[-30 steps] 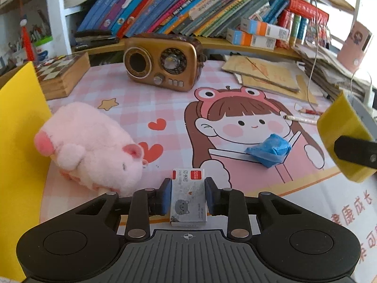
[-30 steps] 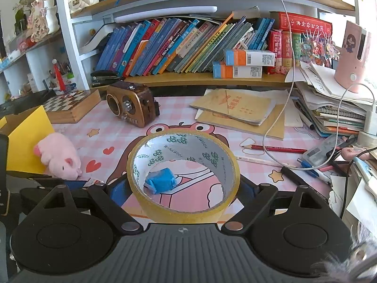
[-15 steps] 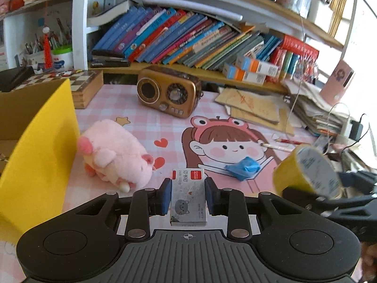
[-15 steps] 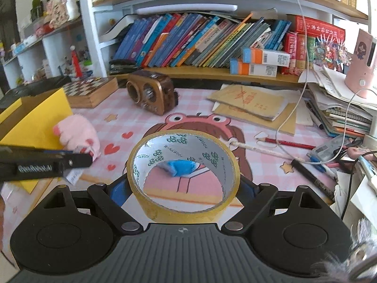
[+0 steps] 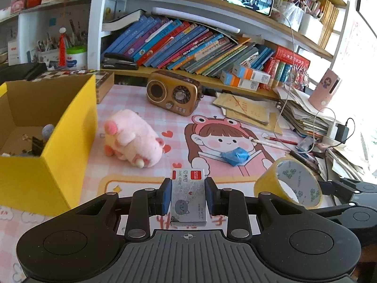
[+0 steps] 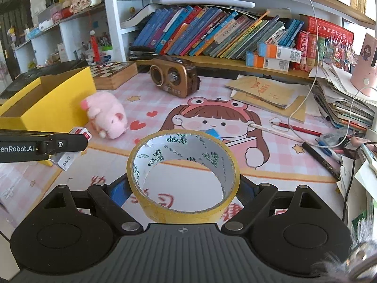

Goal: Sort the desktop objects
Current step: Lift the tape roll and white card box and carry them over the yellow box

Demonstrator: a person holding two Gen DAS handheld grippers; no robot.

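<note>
Both tongs loaded: staple box (image 5: 188, 195), tape roll (image 6: 182, 176).

Fluffy pink plush pig (image 5: 132, 139); matt yellow cardboard box (image 5: 59, 155); glossy tape roll (image 6: 182, 176); shiny bronze-look radio (image 5: 173, 93); smooth printed staple box (image 5: 188, 195).

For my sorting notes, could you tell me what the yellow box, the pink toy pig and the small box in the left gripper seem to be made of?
Yellow box: likely cardboard, with a matte yellow outside and a plain brown inside.
Pink toy pig: soft plush, with a fuzzy pile all over.
Small box: probably thin printed card with a slight sheen; sharp folded edges.
</note>
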